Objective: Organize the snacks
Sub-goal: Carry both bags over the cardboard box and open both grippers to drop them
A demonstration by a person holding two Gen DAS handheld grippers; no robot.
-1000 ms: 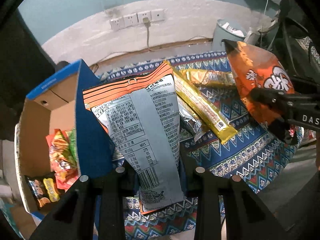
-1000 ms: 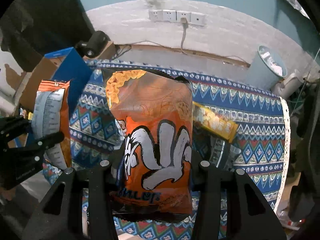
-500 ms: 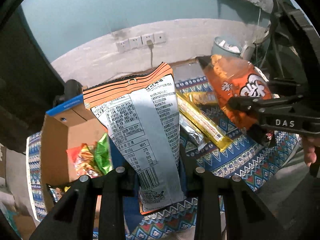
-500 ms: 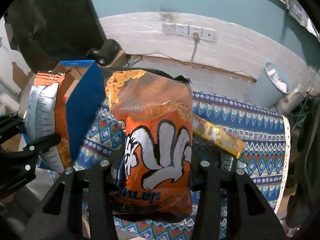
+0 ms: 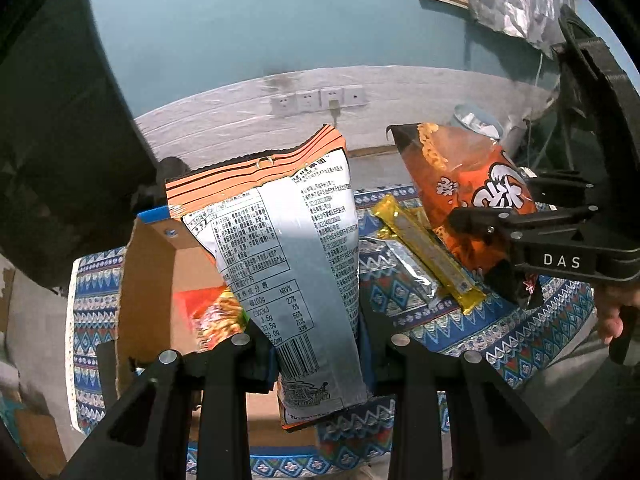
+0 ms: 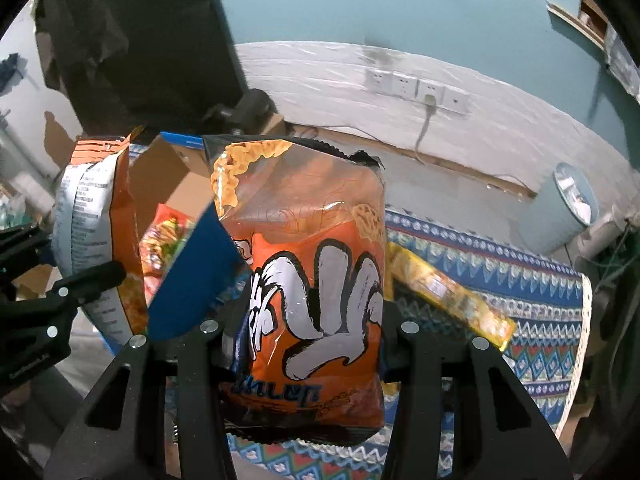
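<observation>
My left gripper [image 5: 320,344] is shut on the lower end of a silver and orange snack bag [image 5: 288,264], printed back toward the camera, held upright over the open cardboard box [image 5: 148,280]. The box has blue outer sides and holds red and green snack packs [image 5: 212,312]. My right gripper [image 6: 308,332] is shut on an orange snack bag with a white hand drawing [image 6: 312,280], raised beside the box's blue flap [image 6: 192,280]. The right wrist view shows the left gripper [image 6: 76,256] and its bag [image 6: 92,232] at the left. In the left wrist view the right gripper [image 5: 480,248] appears at the right.
A yellow snack bar [image 5: 432,256] and a silver packet [image 5: 408,272] lie on the patterned blue tablecloth [image 6: 540,300]. A grey bin [image 6: 560,208] stands by the wall behind the table. Wall sockets with a cable [image 6: 424,92] are further back. A person's hand [image 5: 612,316] holds the right gripper.
Both grippers have risen with their bags and moved left toward the box. The silver bag now hangs over the box opening, and the orange bag has come up beside the blue flap.
</observation>
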